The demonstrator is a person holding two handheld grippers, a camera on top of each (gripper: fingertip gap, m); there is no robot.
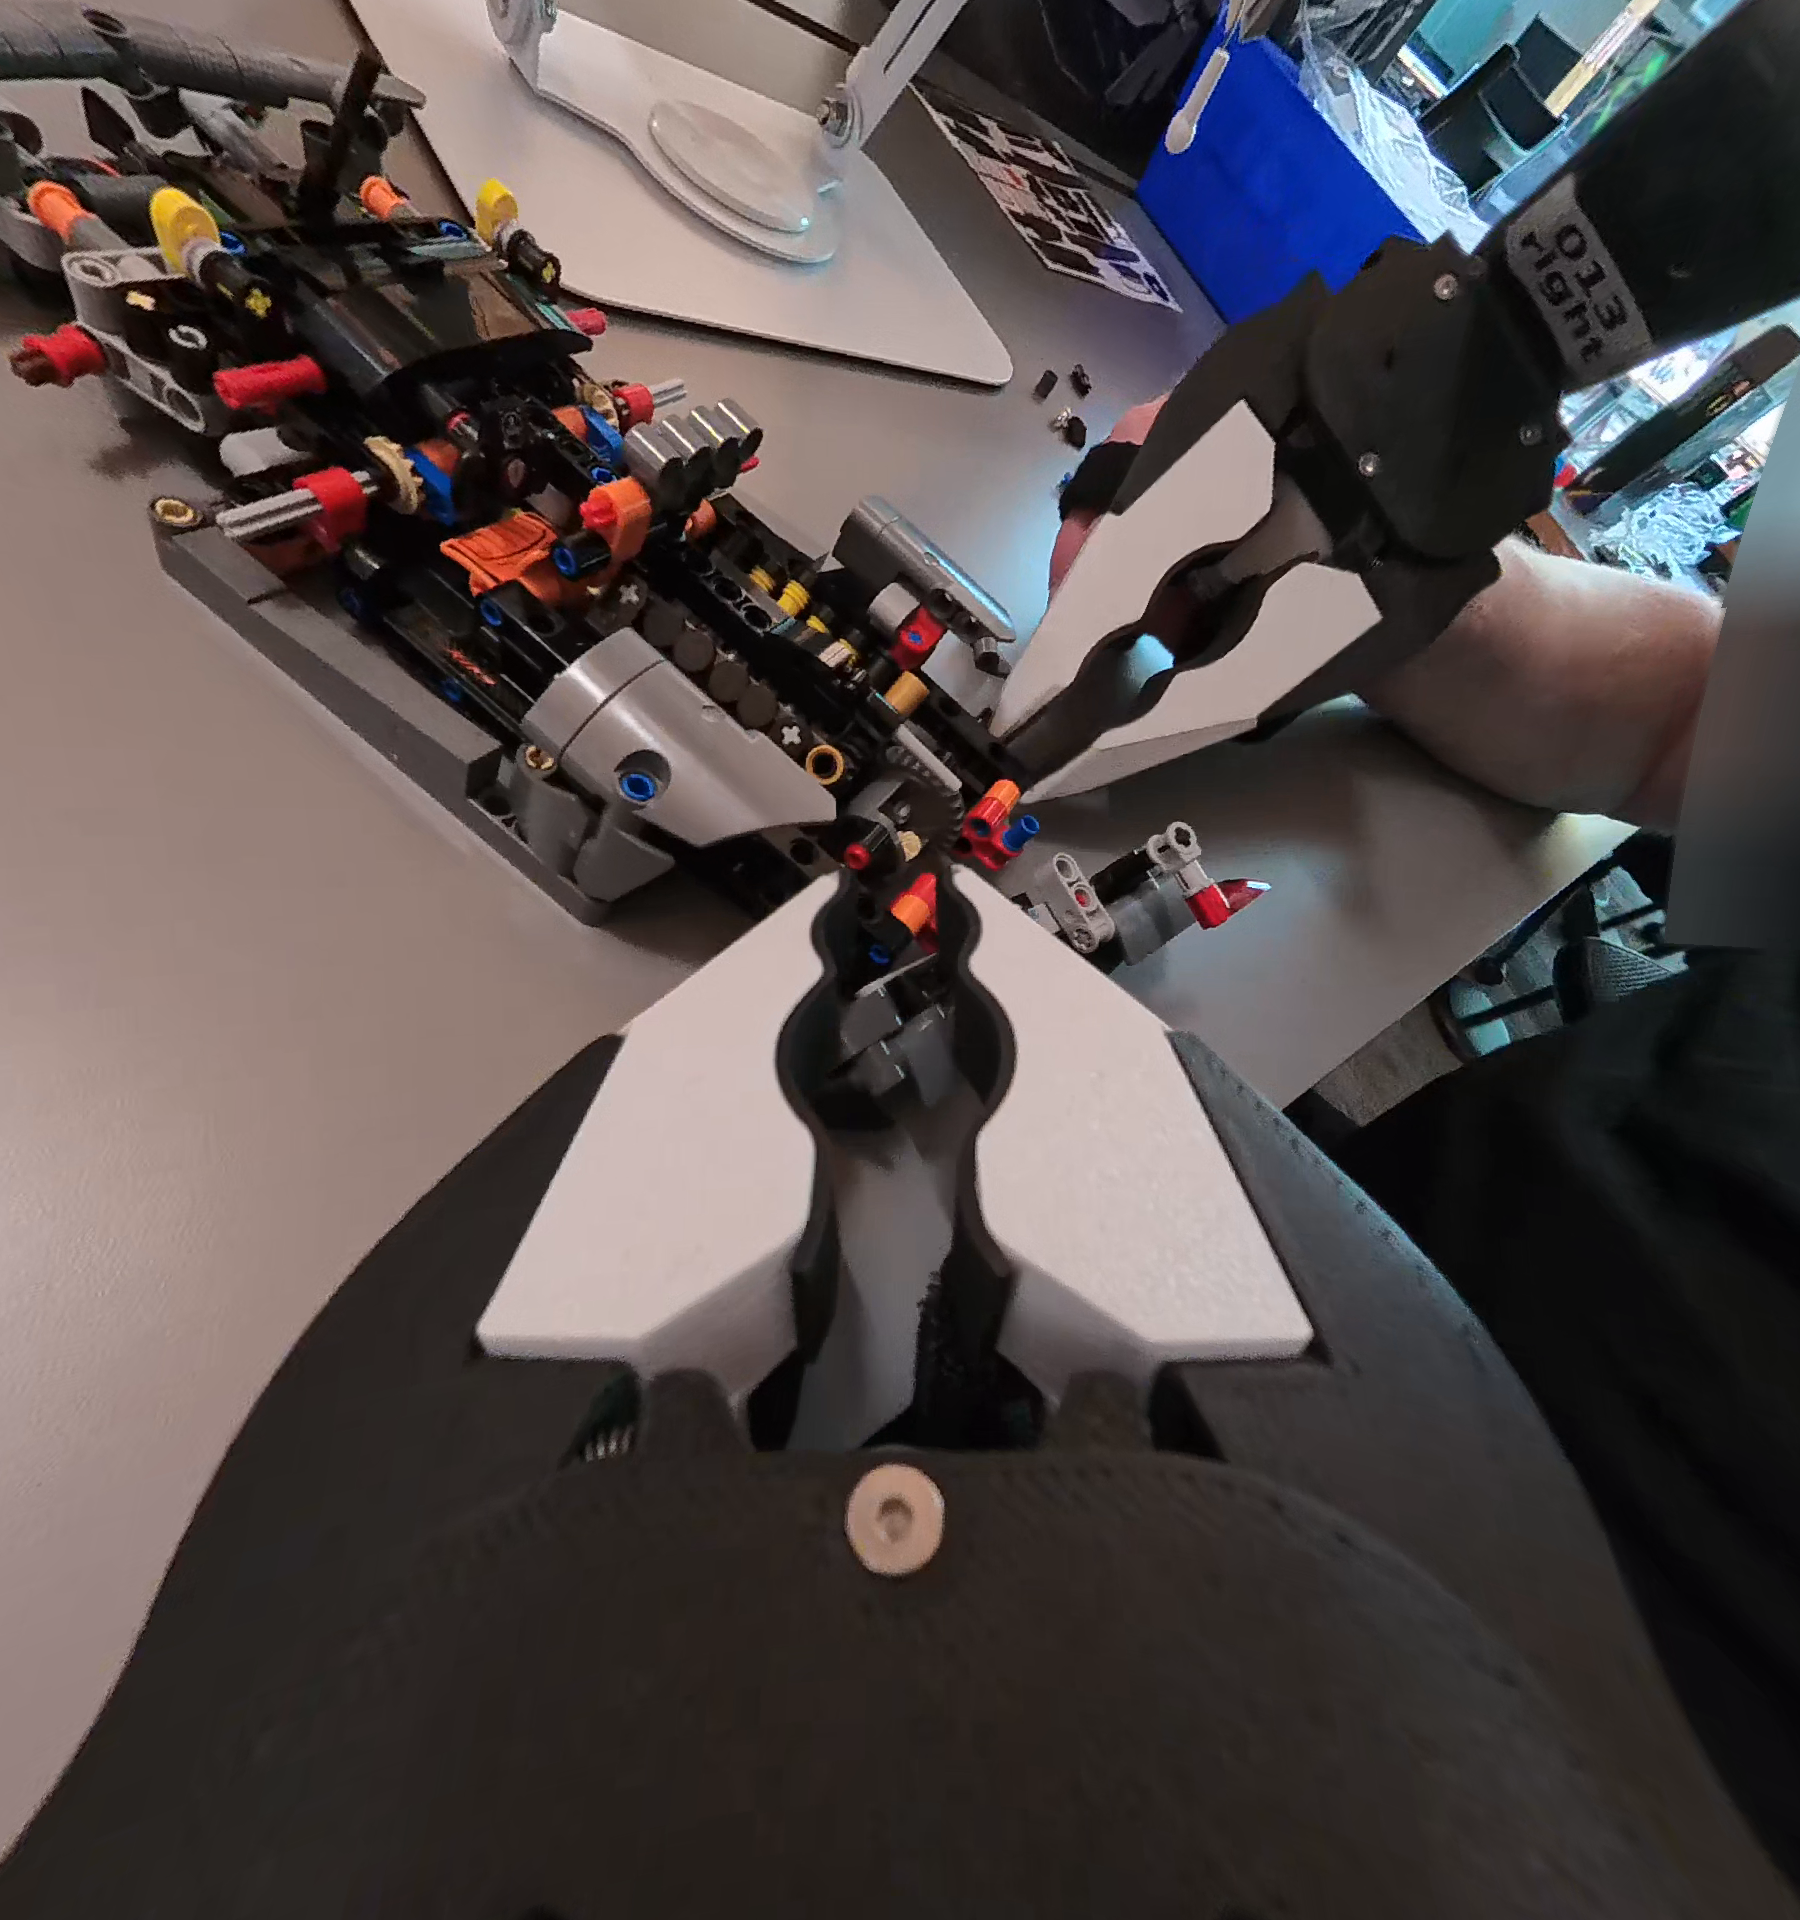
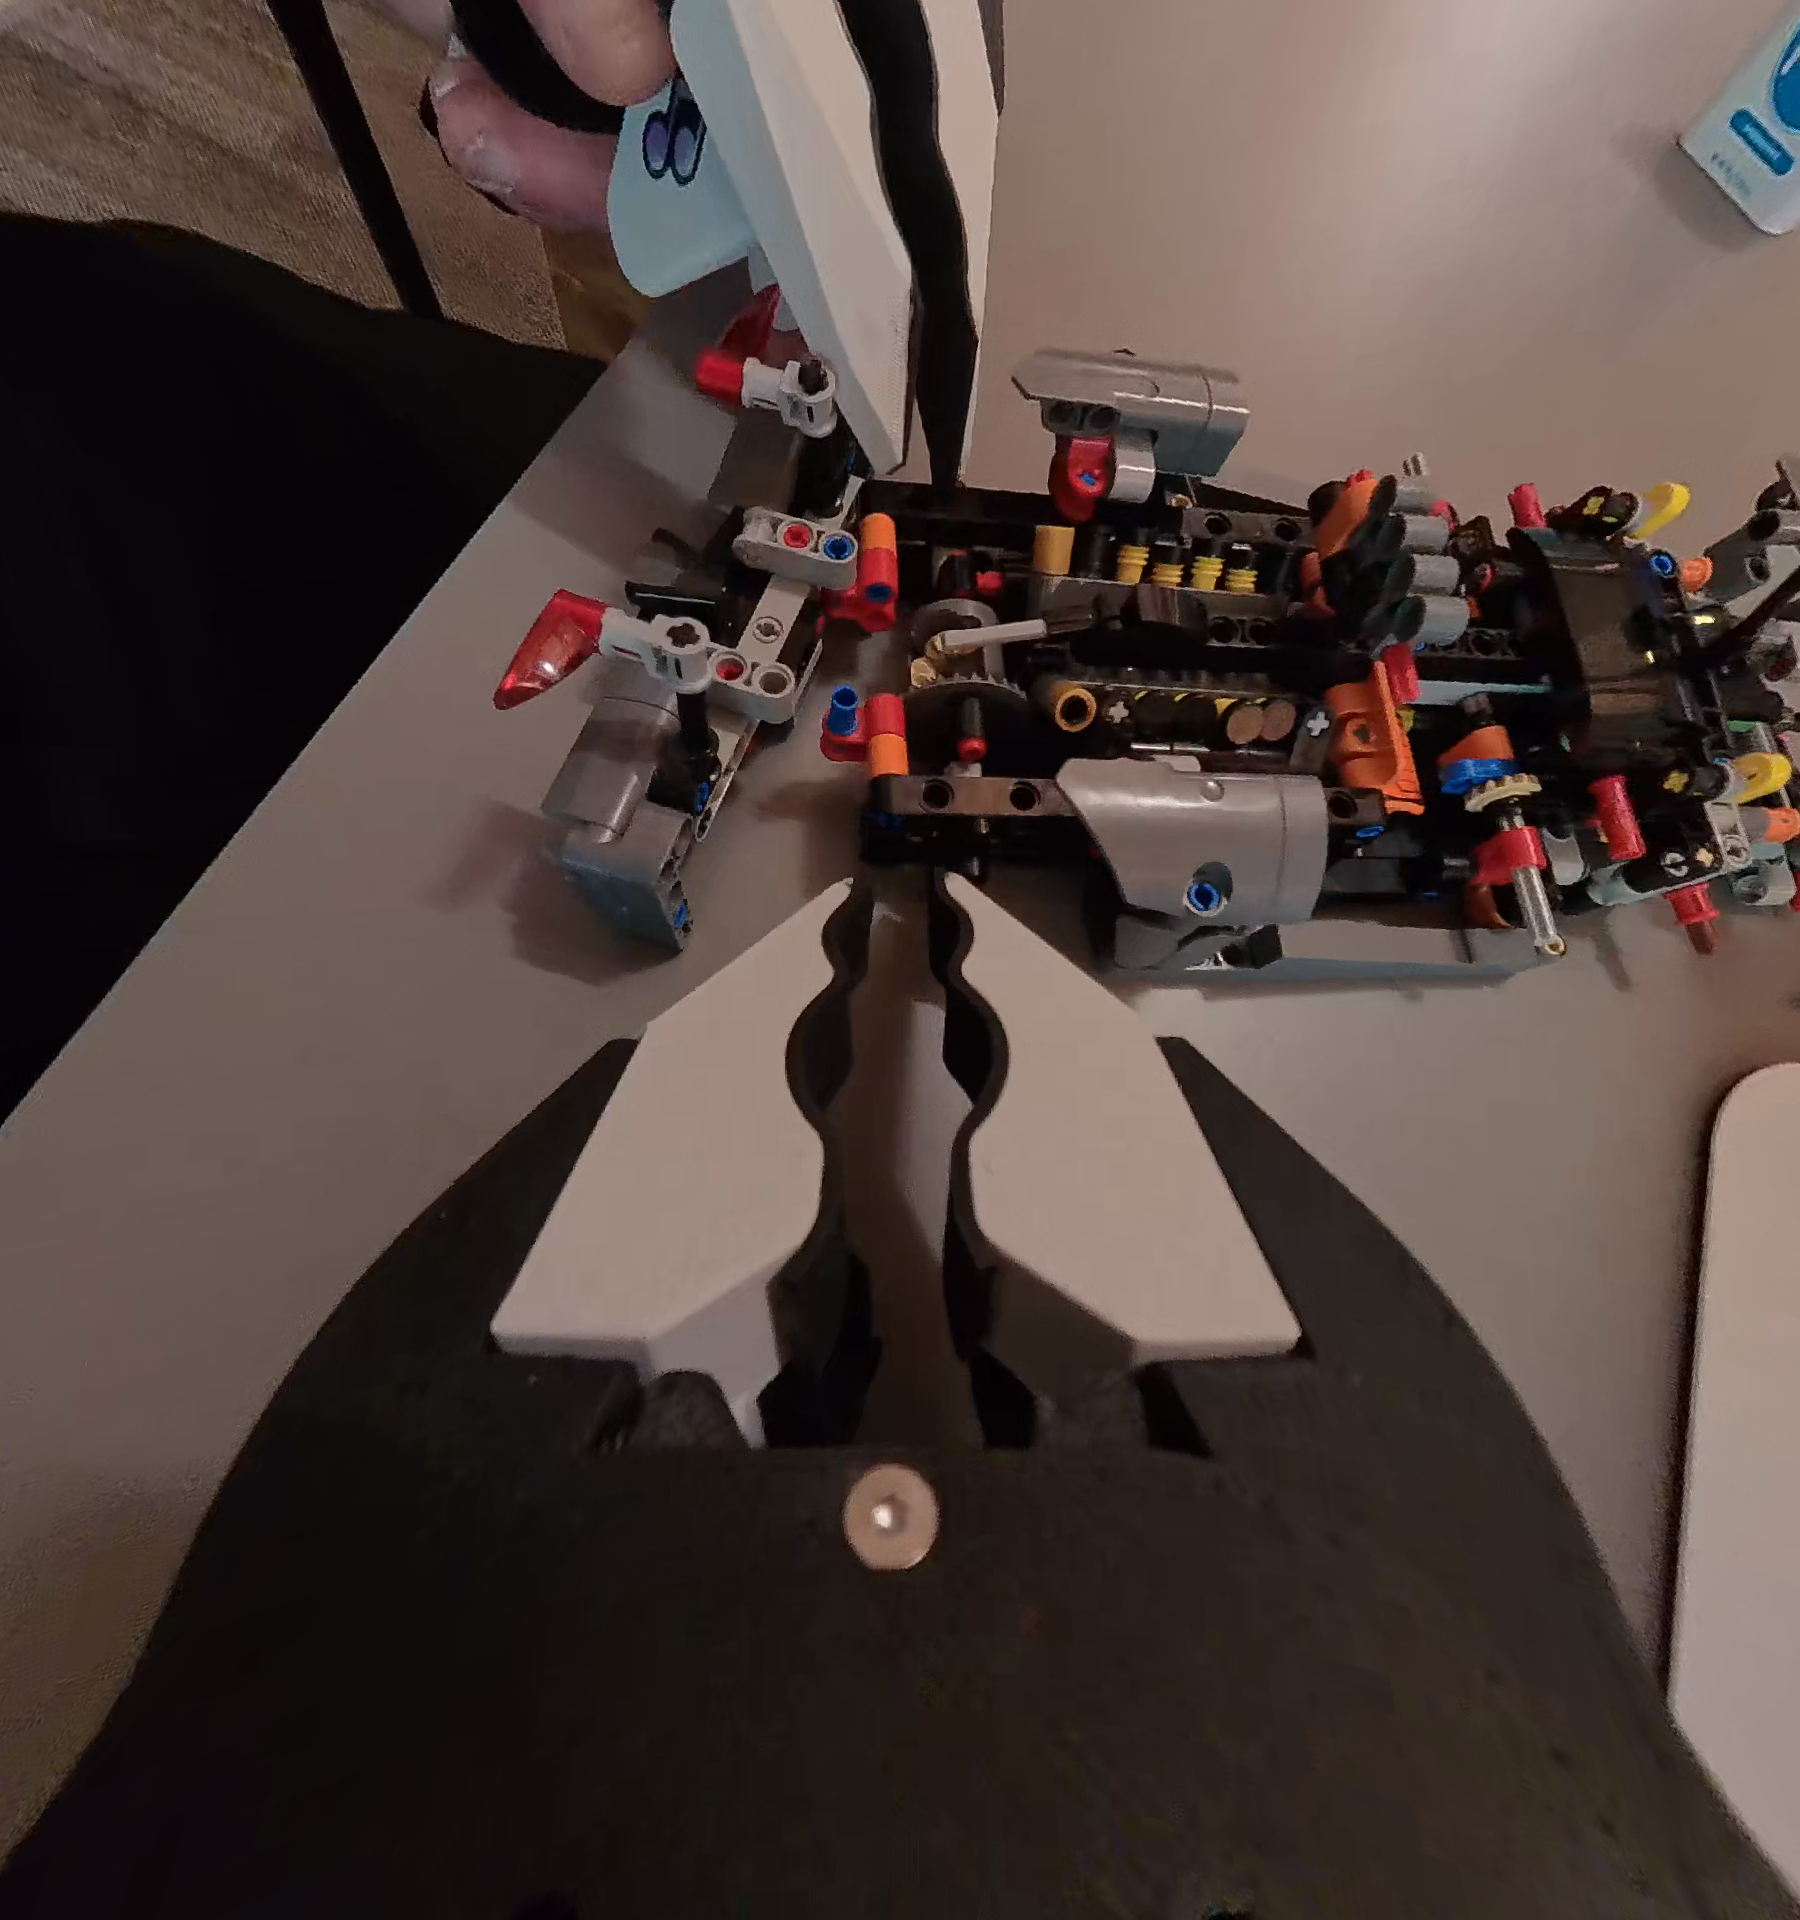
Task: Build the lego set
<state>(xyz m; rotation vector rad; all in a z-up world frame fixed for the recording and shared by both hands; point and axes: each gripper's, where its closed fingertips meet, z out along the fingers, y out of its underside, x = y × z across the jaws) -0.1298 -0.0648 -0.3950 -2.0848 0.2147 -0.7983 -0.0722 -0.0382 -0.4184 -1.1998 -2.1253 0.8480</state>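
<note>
The long lego car chassis (image 1: 584, 582) lies on the grey table, packed with black, red, orange and yellow parts; it also shows in the right wrist view (image 2: 1291, 707). My left gripper (image 1: 896, 894) is shut on the end of the chassis's black side beam (image 1: 891, 1039); in the right wrist view the left gripper (image 2: 927, 468) comes down from above onto the far beam. My right gripper (image 2: 901, 888) is closed to a narrow gap on the near black beam (image 2: 969, 800); the right gripper (image 1: 1015, 753) meets the same chassis end. A small grey subassembly with red tail lights (image 2: 657, 686) lies apart beside that end.
A white stand base (image 1: 771, 208) sits behind the chassis, and its corner (image 2: 1779, 1351) is to my right. A sticker sheet (image 1: 1062, 208), a blue bin (image 1: 1270, 187) and small loose black pieces (image 1: 1062, 400) lie beyond. The table edge (image 2: 252, 810) runs close on the left.
</note>
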